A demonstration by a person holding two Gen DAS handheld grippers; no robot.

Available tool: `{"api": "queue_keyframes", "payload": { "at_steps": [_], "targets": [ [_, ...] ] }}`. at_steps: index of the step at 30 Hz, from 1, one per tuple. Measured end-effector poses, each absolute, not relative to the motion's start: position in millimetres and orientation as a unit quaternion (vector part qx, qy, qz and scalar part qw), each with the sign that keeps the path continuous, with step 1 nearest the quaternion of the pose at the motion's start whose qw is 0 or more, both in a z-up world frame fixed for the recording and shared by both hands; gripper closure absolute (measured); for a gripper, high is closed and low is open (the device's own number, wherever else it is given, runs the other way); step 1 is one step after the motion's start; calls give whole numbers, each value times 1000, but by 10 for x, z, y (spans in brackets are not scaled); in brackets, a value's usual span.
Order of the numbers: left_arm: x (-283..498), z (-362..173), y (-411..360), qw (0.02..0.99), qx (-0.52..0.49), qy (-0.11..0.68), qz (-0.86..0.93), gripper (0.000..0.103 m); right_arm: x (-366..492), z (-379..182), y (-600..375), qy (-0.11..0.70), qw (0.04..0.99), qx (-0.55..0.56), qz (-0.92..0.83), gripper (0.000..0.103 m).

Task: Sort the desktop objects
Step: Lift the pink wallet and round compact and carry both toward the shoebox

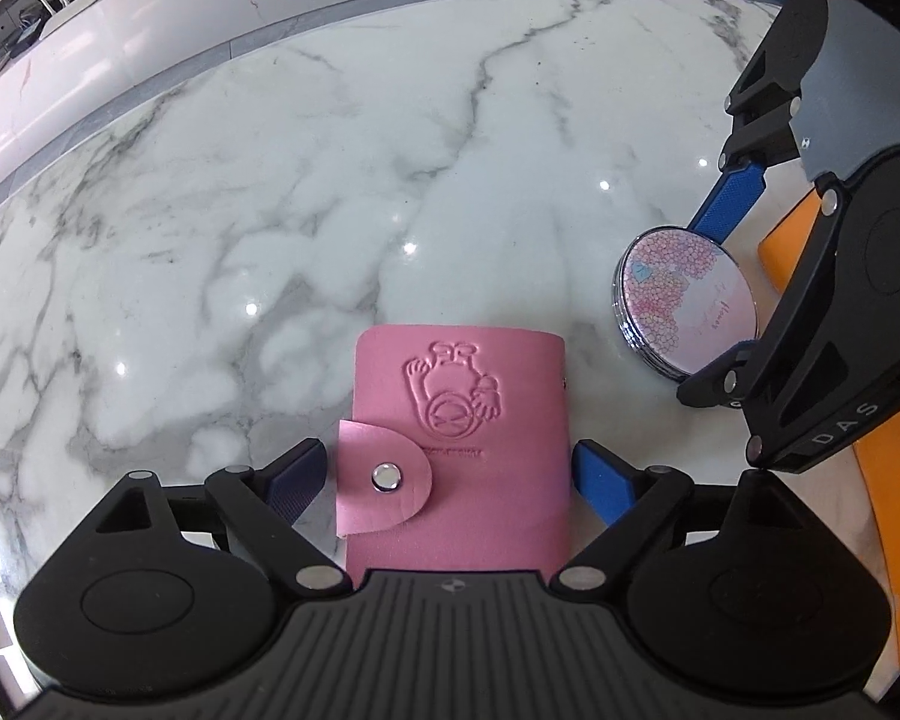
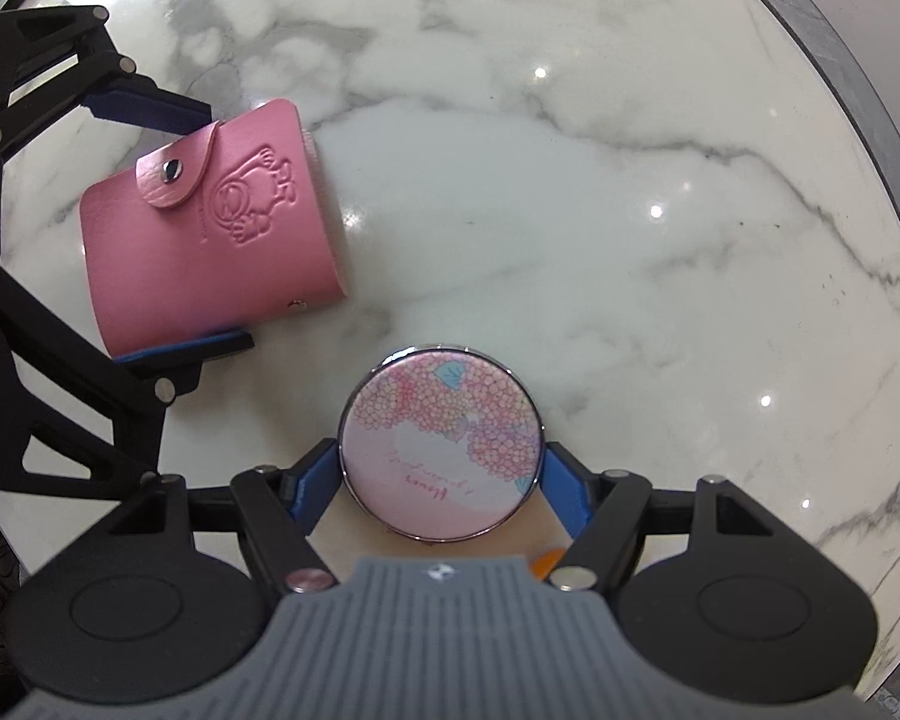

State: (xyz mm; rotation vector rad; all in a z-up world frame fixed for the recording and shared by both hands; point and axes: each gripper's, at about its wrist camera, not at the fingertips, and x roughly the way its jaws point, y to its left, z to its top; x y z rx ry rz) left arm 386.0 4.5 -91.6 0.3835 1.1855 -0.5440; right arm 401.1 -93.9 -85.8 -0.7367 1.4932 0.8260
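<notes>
The white, grey-veined marble bench (image 1: pixel 222 252) fills both views, glossy and round-edged; its rim curves along the top of the left wrist view and down the right side of the right wrist view, bordered by a grey strip. Most of the surface ahead of both tools lies bare, leaving wide room toward that rim.

An orange flat sheet (image 1: pixel 894 516) shows at the right edge of the left wrist view, under the right tool.

The pink leather card wallet with a snap flap and an embossed cartoon figure (image 1: pixel 456 438) lies flat on the bench between the blue pads of the left tool (image 1: pixel 450 480). Its jaws stand wide, with a sliver of bench showing between each pad and the wallet's sides, so it is not gripped.

The round, chrome-rimmed compact mirror with a pink flower print (image 2: pixel 441 444) sits just beside the wallet, apart from it. The right tool (image 2: pixel 441 480) straddles it, both blue pads against its rim, clamped on the mirror.
</notes>
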Motion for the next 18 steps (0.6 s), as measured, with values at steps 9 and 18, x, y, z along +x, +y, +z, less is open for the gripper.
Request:
{"api": "queue_keyframes", "payload": {
  "at_steps": [9,18],
  "targets": [
    [3827,-871,51,788,174,543,-232,13,3926,-837,-850,642,605,-310,356,30],
    [3695,-612,105,807,162,526,-213,13,3871,-539,-818,632,638,-266,350,30]
  ]
}}
